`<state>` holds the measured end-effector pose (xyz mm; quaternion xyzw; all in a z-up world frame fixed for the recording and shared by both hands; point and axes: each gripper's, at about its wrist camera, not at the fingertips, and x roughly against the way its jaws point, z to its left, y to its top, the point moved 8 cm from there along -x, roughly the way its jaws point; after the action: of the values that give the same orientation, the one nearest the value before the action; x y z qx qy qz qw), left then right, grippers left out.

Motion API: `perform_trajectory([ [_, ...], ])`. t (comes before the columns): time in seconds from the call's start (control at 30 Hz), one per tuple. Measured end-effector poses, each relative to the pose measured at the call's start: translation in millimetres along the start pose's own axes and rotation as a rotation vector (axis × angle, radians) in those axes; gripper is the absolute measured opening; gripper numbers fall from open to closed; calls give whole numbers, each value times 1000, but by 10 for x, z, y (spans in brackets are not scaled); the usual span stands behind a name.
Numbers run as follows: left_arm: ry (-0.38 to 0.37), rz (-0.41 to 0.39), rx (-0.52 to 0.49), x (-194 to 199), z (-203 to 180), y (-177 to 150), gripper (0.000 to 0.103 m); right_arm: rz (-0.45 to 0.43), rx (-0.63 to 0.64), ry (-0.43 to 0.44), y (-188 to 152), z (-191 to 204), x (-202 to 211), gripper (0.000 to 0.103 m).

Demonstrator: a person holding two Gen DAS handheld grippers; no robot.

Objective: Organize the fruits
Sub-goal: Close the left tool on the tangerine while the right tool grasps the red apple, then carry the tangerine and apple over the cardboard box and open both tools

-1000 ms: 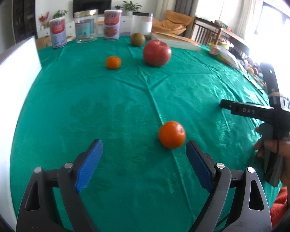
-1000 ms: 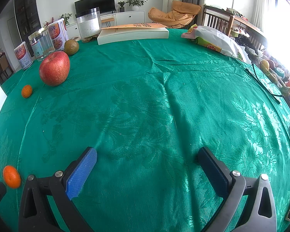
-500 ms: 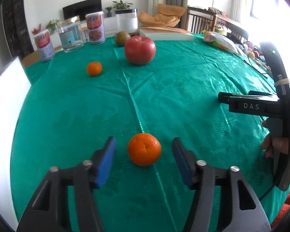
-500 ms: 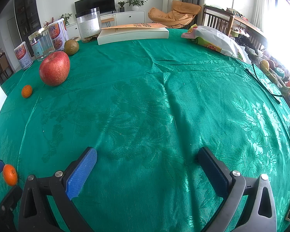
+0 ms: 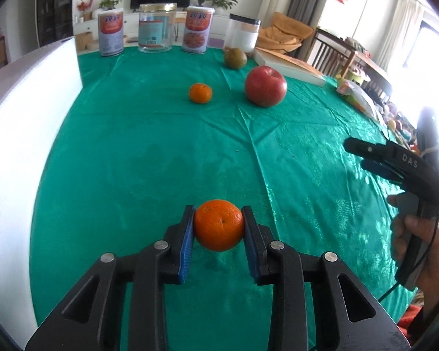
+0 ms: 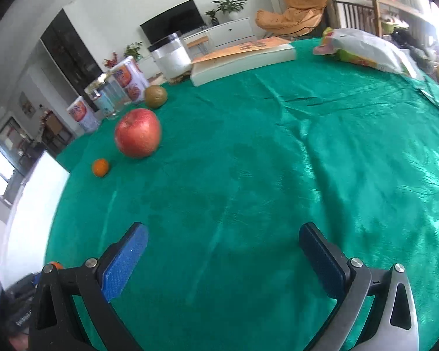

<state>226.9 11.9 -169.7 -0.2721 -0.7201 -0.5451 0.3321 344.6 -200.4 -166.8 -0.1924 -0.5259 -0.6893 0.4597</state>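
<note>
Tangerine [image 5: 219,224] sits clamped between left gripper [image 5: 219,228] pads, at or just above the green tablecloth [image 5: 161,152]. Right gripper [image 6: 224,259] hovers spread, holding nothing. Step: pickup. Next: likely lift and carry forward toward second tangerine [image 5: 200,93], red apple [image 5: 265,86].

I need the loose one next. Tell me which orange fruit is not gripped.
The smaller orange left of the apple; the nearer orange sits clamped in the left gripper.
</note>
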Motion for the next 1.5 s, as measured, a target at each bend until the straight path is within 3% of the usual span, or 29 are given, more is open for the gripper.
perform_trajectory([
  [0.13, -30, -9, 12, 133, 52, 6, 31, 21, 151, -53, 426, 594, -456, 103],
  [0.23, -36, -19, 22, 227, 122, 21, 31, 27, 152, -96, 734, 792, -787, 102],
  [0.3, -39, -16, 32, 266, 183, 21, 31, 78, 130, -127, 828, 827, -1010, 101],
  [0.33, -39, -14, 40, 282, 216, 21, 31, 112, 118, -143, 838, 824, -1103, 98],
  [0.4, -47, -10, 51, 312, 264, 17, 31, 182, 83, -138, 795, 800, -1213, 68],
  [0.53, -72, -18, 50, 445, 271, -14, 31, 189, 58, -152, 606, 736, -992, 67],
  [0.67, -147, -32, 22, 730, 151, -78, 31, 193, -22, -45, 237, 692, -468, 67],
  [0.8, -237, -66, 1, 1246, 42, -121, 31, 203, -40, 89, -73, 987, 105, 67],
  [0.9, -289, -111, 25, 1716, 115, -93, 31, 204, 10, 194, -197, 1561, 420, 67],
  [1.0, -300, -155, 88, 2129, 393, -55, 31, 211, 116, 317, -299, 2409, 637, 67],
  [1.1, -250, -171, 178, 2393, 902, -48, 31, 222, 253, 419, -449, 3308, 734, 67],
  [1.23, -39, -159, 275, 2412, 1789, -180, 31, 266, 444, 448, -811, 4240, 565, 67],
  [1.37, 116, -64, 374, 2111, 2548, -417, 31, 344, 596, 381, -1231, 4733, 134, 67],
  [1.5, 161, 31, 433, 1800, 2882, -589, 32, 394, 709, 262, -1607, 4824, -230, 67],
])
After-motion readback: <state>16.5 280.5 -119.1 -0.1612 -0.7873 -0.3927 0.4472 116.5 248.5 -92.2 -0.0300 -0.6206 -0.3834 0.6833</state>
